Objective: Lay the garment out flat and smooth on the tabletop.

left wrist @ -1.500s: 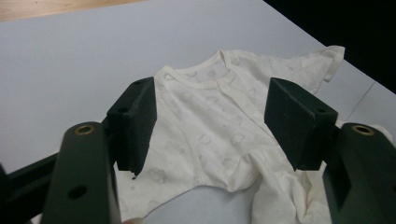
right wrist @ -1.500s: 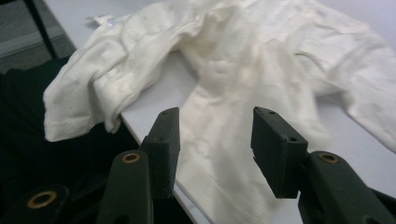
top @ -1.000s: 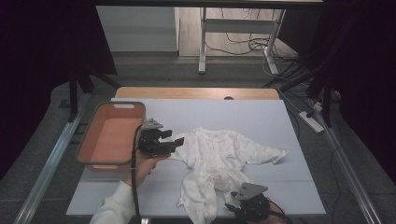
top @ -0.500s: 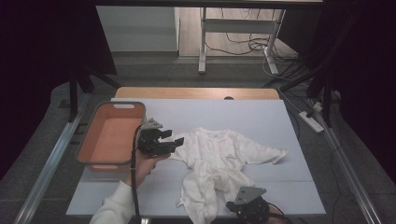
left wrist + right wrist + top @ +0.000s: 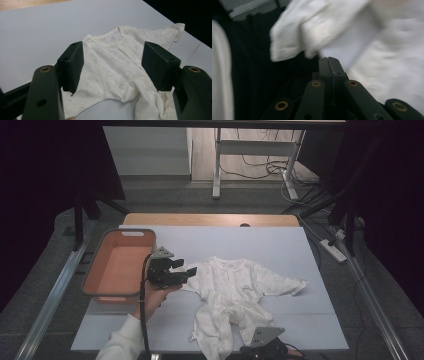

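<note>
Closing over the last second, the right tongs point(image 5: 264, 347) now sit fully shut at the near edge, beside the white romper's point(image 5: 235, 292) leg. Left tongs point(image 5: 175, 271) hover open, empty, over its sleeve. Farther left, the orange bin point(image 5: 90, 287) holds nothing on the surface point(image 5: 280, 245).

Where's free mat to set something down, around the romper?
Bare: far strip of the mat beyond the white romper, and the near-right corner past its sleeve. Orange bin looks empty. Crowded: left gripper at the collar side, right gripper by the legs.

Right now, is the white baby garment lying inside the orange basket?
No, the white baby garment lies spread on the table, to the right of the orange basket.
</note>
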Tool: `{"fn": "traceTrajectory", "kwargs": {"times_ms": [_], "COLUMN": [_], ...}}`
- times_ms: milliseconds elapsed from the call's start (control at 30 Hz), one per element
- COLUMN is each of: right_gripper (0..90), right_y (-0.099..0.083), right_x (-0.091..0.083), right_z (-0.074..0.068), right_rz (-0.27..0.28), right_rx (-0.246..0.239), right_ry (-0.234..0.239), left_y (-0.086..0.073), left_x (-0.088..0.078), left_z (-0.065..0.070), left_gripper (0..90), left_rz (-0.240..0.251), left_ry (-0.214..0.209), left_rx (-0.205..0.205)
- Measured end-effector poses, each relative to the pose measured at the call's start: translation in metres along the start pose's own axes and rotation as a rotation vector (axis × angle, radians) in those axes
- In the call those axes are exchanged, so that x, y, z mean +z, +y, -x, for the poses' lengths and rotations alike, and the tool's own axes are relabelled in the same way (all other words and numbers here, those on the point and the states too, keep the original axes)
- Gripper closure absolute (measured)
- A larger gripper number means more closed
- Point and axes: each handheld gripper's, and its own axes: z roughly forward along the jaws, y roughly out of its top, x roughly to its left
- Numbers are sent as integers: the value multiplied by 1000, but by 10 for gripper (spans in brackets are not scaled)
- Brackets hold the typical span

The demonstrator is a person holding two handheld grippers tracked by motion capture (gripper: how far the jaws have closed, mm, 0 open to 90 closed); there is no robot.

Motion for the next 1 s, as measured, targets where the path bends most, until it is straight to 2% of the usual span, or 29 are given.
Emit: {"fn": "traceTrajectory", "kwargs": {"times_ms": [33,100,133,167,267,367,500,567,667,800,900,1000], "right_gripper": [899,898,896,837,652,513,469,484,647,800,831,834], "right_y": [0,2,3,4,3,4,8,8,6,5,4,1], "right_x": [1,-1,-3,-6,-11,-7,4,8,6,3,1,-1], "right_z": [-5,-12,-13,-12,-2,9,20,22,26,24,17,8], "right_rz": [-8,-13,6,31,78,71,35,-1,6,-5,-15,-22], "right_rx": [-18,-60,-64,-61,-9,20,37,37,66,54,35,24], "right_ry": [9,-15,-29,-53,-137,-195,-200,-214,-166,-167,-157,-127], "left_y": [0,0,0,0,0,0,-1,-1,-1,-1,0,0], "left_x": [0,-1,-1,0,1,3,4,4,3,2,0,-1], "left_z": [0,0,0,0,0,1,0,0,0,0,-1,-1], "left_gripper": [345,345,345,345,345,345,345,345,344,344,344,344], "left_rz": [1,4,4,2,-2,-6,-9,-11,-10,-7,-3,2], "left_ry": [0,0,0,0,0,-1,0,2,3,1,1,1], "left_rx": [0,-3,-3,-2,0,2,3,0,0,1,1,-3]}}
